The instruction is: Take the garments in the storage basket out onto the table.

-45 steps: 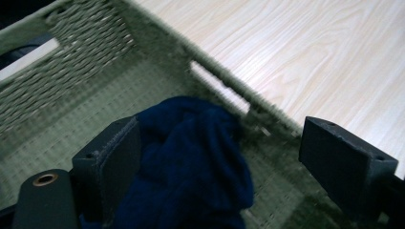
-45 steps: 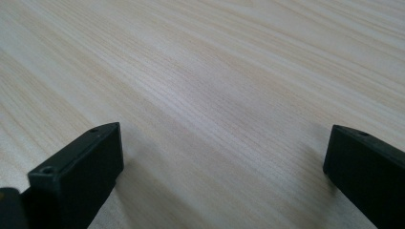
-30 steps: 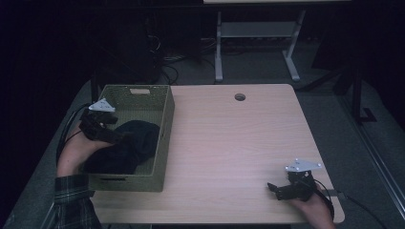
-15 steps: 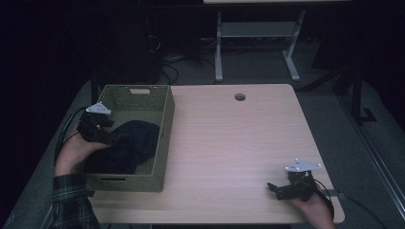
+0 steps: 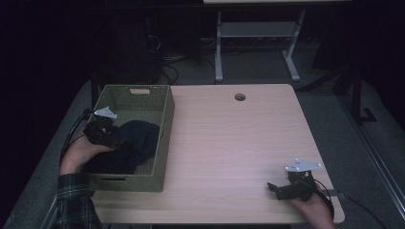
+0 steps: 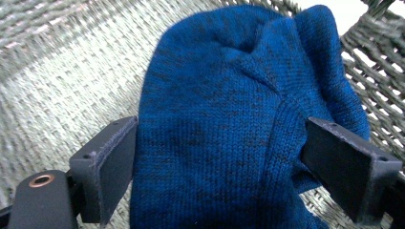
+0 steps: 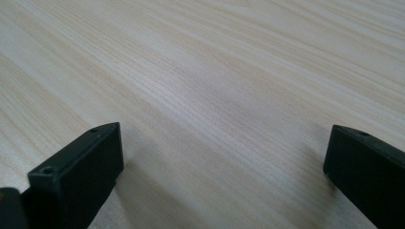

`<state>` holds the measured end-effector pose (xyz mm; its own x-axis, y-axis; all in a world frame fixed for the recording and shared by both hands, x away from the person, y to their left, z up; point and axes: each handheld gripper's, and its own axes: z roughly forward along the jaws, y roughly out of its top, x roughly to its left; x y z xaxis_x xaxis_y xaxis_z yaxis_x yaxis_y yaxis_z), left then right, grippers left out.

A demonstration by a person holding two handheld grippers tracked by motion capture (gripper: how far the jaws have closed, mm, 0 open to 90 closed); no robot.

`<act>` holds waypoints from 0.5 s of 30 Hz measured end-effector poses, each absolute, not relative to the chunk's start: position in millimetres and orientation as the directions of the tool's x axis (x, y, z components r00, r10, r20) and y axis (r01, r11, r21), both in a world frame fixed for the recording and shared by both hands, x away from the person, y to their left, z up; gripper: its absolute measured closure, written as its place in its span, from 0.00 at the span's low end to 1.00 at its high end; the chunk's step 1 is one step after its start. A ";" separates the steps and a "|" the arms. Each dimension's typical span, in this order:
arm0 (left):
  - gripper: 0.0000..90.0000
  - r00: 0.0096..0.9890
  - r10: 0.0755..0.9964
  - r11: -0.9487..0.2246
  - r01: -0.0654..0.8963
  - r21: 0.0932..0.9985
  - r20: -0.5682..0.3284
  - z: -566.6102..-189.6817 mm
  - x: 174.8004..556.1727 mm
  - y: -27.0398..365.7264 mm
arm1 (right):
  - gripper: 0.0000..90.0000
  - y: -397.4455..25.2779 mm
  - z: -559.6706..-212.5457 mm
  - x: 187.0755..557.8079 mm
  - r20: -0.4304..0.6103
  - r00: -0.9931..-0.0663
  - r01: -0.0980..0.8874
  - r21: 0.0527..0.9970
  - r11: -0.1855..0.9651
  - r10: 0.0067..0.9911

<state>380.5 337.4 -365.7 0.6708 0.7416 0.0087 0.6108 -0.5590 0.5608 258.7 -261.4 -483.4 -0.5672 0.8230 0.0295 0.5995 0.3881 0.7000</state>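
The left gripper (image 6: 219, 176) straddles a blue knit garment (image 6: 248, 109) inside the woven basket (image 5: 162, 119), jaws spread wide, poised to pinch. The right gripper (image 5: 282, 190) rests unclenched on the table (image 5: 229, 143), out of the way.

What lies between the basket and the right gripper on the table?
Bare tabletop in the high view: nothing lies between the basket and the right gripper.
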 end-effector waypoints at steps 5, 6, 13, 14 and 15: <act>0.14 0.680 0.733 -0.582 0.623 0.522 0.005 -372.7 383.2 331.7 | 0.00 -261.4 -483.4 258.7 0.030 -0.567 0.600 0.700 0.388 0.823; 0.15 0.685 0.729 -0.590 0.624 0.512 0.006 -373.3 383.7 331.3 | 0.00 -261.4 -483.4 258.7 0.030 -0.567 0.600 0.700 0.388 0.823; 0.21 0.691 0.722 -0.599 0.645 0.473 -0.029 -378.1 385.6 328.2 | 0.00 -261.4 -483.4 258.6 0.030 -0.567 0.600 0.700 0.388 0.823; 0.25 0.695 0.718 -0.602 0.647 0.468 -0.039 -378.6 385.9 327.9 | 0.00 -261.5 -483.4 258.7 0.029 -0.567 0.600 0.700 0.388 0.823; 0.28 0.698 0.714 -0.604 0.652 0.459 -0.051 -378.8 386.1 326.9 | 0.00 -261.4 -483.4 258.7 0.030 -0.567 0.600 0.700 0.388 0.823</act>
<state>386.1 326.9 -378.8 0.6979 0.7144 -0.0513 0.6516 -0.6035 0.4595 258.7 -261.4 -483.4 -0.5668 0.8233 0.0296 0.5999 0.3879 0.6998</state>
